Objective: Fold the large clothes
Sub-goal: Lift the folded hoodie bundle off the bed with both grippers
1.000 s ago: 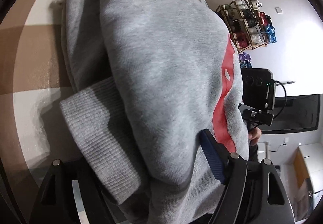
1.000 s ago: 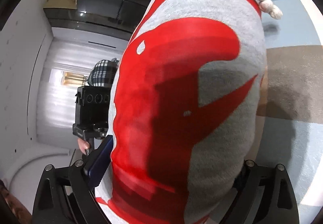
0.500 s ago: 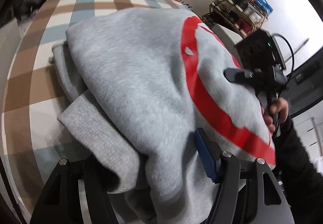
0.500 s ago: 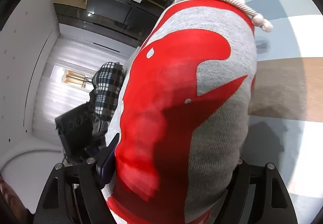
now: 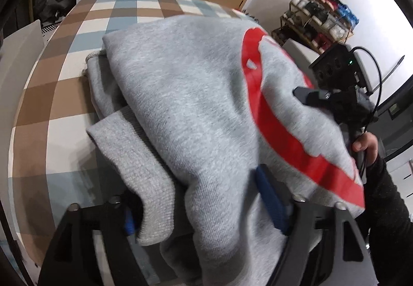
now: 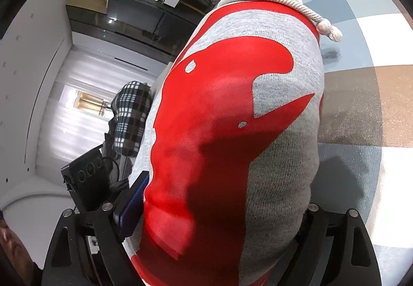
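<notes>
Since a second ago, the left tool's view has swung up over the grey sweatshirt [image 5: 185, 105], revealing more checkered surface [image 5: 64, 95]. Folded thick, it lies bunched on that surface. Both the left tool [image 5: 204, 211] and right tool [image 6: 219, 203] grip it, jaws having just widened around it.

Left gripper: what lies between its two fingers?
In the left wrist view, a thick fold of the grey sweatshirt fills the gap of the left gripper, together with its ribbed cuff.
</notes>
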`<state>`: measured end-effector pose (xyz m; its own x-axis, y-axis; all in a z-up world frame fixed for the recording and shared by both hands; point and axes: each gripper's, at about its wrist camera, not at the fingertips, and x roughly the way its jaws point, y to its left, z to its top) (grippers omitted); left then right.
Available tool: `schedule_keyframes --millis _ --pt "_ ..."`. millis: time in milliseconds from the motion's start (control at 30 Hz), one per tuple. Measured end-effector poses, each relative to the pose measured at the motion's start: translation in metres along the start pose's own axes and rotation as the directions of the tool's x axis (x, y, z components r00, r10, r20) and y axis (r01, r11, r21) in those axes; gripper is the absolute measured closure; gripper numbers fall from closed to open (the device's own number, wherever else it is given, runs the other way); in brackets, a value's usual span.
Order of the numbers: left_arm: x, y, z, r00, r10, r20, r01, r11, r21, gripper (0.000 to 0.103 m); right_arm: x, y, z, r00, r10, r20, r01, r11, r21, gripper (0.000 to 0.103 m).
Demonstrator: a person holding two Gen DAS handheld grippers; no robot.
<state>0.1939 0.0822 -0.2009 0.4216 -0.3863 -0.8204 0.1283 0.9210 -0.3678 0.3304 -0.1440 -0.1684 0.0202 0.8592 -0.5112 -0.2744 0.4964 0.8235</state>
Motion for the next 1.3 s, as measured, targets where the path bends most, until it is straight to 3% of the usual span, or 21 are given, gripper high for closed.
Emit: schedule_keyframes --millis 100,267,400,667,900,1000,1033,1100,1167,1300 --pt "-0.004 -0.001 -0.008 1.0 0.0 0.019 0.0 1.0 -0.003 0.024 0.001 0.0 0.001 1.0 -0.004 0.004 0.004 1.0 0.008 0.01" --pt "-0.001 -0.001 -0.015 0.998 0.045 0.04 -0.045 0.999 -0.014 0.004 0.003 0.003 0.003 1.0 -0.008 0.01 0.008 1.0 0.008 0.007" --pt "0.001 0.006 -0.017 1.0 0.012 0.027 -0.01 0.998 -0.062 0.002 0.005 0.002 0.002 1.0 -0.008 0.009 0.008 1.0 0.009 0.006" --pt "0.002 0.008 -0.019 0.999 -0.027 -0.031 0.025 0.997 -0.077 0.002 0.006 0.003 0.002 1.0 -0.006 0.0 0.006 1.0 0.002 0.006" --pt "-0.002 0.008 -0.022 0.998 -0.049 -0.035 0.047 0.997 -0.062 0.002 0.007 0.002 0.002 1.0 -0.002 -0.006 0.002 1.0 0.003 0.006" --pt "0.001 0.014 -0.017 0.983 -0.174 -0.065 0.169 0.983 -0.075 0.011 0.006 0.004 0.004 1.0 -0.004 0.0 0.004 1.0 0.006 0.008" --pt "0.004 0.016 -0.015 0.966 -0.241 -0.09 0.233 0.969 -0.087 0.021 0.005 0.009 0.005 1.0 -0.008 0.004 0.008 1.0 0.003 0.008" --pt "0.006 0.024 -0.01 0.949 -0.301 -0.095 0.289 0.95 -0.12 0.026 0.005 0.015 0.005 1.0 -0.026 0.009 0.026 1.0 -0.012 0.009" --pt "0.004 0.028 -0.007 0.938 -0.333 -0.101 0.318 0.938 -0.138 0.037 0.004 0.018 0.005 0.999 -0.027 0.017 0.027 1.0 -0.005 0.014" --pt "-0.009 0.028 0.0 0.931 -0.351 -0.099 0.334 0.93 -0.155 0.043 -0.005 0.019 0.003 0.999 0.001 0.038 -0.002 1.0 0.022 0.02"
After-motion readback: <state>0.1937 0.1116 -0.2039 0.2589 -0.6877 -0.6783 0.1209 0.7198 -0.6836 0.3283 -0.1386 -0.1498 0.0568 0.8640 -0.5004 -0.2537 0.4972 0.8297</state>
